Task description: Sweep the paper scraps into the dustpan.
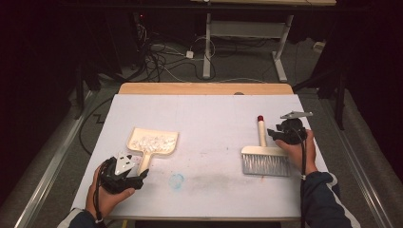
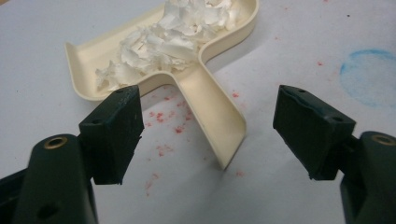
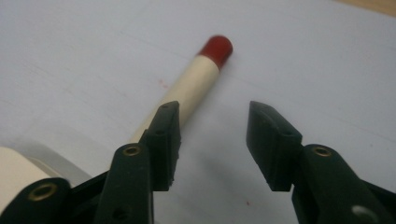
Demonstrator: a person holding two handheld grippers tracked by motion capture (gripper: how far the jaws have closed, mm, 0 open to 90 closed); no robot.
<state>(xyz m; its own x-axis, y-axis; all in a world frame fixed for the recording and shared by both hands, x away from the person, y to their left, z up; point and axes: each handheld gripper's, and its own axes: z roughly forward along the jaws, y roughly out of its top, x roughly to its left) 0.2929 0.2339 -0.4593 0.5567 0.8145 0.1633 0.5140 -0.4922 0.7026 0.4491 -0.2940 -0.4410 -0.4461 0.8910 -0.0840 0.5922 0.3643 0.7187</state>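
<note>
A cream dustpan (image 1: 153,144) lies left of centre on the white sheet, its pan heaped with white paper shreds (image 2: 163,39). Its handle (image 2: 212,112) points toward my left gripper (image 1: 138,172), which is open just short of the handle's end, jaws either side of empty space. On the right lies a brush (image 1: 264,159) with grey bristles and a cream handle tipped red (image 3: 215,47). My right gripper (image 1: 274,134) is open beside that handle; in the right gripper view the handle passes behind the left jaw, not between the two.
The white sheet (image 1: 209,118) covers a wooden table whose far edge (image 1: 204,88) shows. A faint blue ring stain (image 1: 177,179) and red specks (image 2: 161,116) mark the sheet near the dustpan. Beyond are another table's legs (image 1: 207,47) and floor cables.
</note>
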